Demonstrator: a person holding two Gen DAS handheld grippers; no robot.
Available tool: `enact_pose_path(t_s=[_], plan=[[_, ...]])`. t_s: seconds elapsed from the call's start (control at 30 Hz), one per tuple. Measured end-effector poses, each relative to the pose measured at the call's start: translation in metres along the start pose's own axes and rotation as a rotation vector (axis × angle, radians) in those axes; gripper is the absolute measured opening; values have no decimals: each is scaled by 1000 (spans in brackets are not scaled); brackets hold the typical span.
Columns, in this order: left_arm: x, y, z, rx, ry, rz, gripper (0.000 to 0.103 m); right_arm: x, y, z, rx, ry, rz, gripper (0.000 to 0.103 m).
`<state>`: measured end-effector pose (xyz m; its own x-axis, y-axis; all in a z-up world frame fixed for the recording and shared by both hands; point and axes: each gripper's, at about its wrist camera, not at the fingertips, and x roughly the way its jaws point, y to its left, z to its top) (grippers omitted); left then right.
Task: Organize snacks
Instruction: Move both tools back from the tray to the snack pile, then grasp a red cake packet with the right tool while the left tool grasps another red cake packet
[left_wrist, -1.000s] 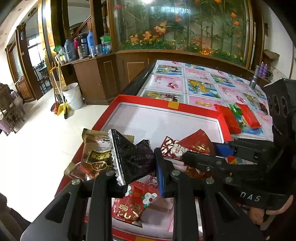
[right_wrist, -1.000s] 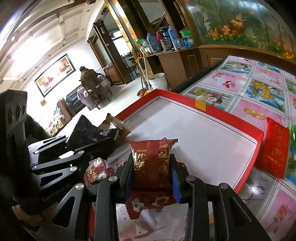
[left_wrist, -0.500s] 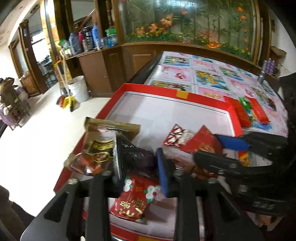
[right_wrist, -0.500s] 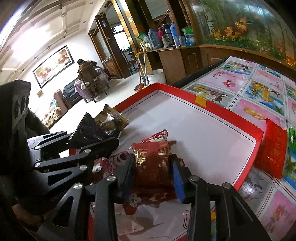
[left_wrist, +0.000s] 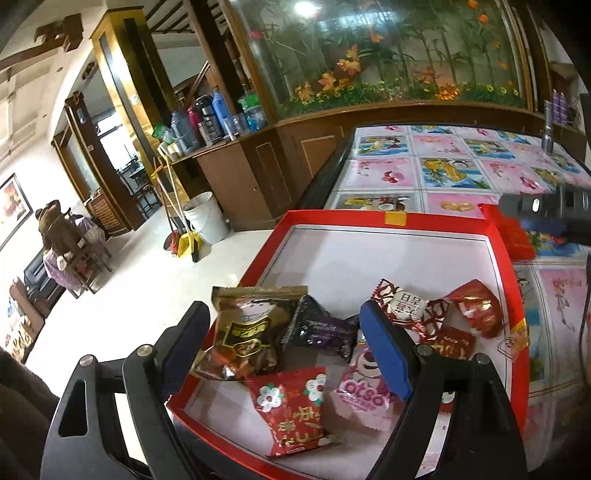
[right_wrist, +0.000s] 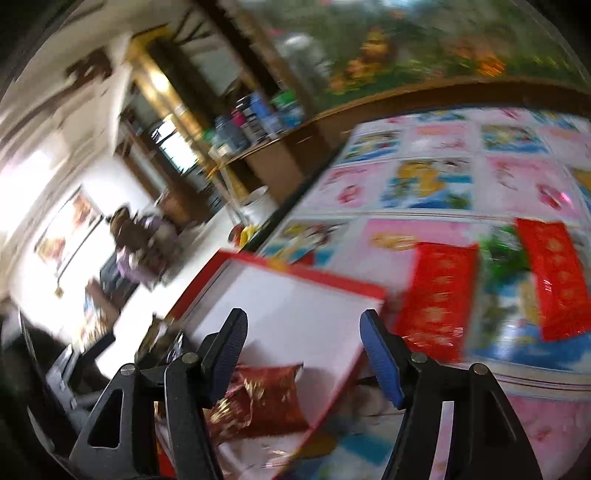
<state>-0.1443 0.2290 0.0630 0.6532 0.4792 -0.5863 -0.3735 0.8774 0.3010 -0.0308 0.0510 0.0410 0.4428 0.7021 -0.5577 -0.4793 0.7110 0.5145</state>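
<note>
Both my left gripper (left_wrist: 284, 347) and right gripper (right_wrist: 303, 354) now gape empty, their packets dropped into the red tray (left_wrist: 391, 218), so more snacks can follow.

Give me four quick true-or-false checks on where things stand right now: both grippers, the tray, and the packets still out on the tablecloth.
1. The left gripper is clamped on the black packet. False: its jaws stand wide open and the packet lies loose in the red tray.
2. The right gripper is open and holds nothing. True.
3. The tray is bare. False: it holds several packets, among them a brown packet and a pink packet.
4. Two long red packets lie on the tablecloth outside the tray, with something green between them. True, though the right wrist view is blurred.
</note>
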Motion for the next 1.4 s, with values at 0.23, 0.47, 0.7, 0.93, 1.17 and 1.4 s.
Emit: enact_pose_path(t_s=[0.23, 0.47, 0.7, 0.93, 1.17, 1.4], plan=[[-2, -15, 9, 29, 8, -45, 84, -35, -66, 24, 134, -83, -86, 68], [-10, -53, 33, 85, -17, -155, 84, -77, -138, 40, 203, -154, -242, 71], [-15, -105, 45, 160, -13, -249, 84, -72, -171, 45, 232, -82, -339, 71], [-10, -131, 40, 211, 19, -263, 84, -40, -141, 38, 75, 16, -378, 71], [-5, -147, 58, 240, 29, -329, 84, -13, -117, 29, -57, 64, -504, 71], [23, -180, 88, 268, 104, -387, 84, -1, -112, 28, -154, 86, -621, 71]])
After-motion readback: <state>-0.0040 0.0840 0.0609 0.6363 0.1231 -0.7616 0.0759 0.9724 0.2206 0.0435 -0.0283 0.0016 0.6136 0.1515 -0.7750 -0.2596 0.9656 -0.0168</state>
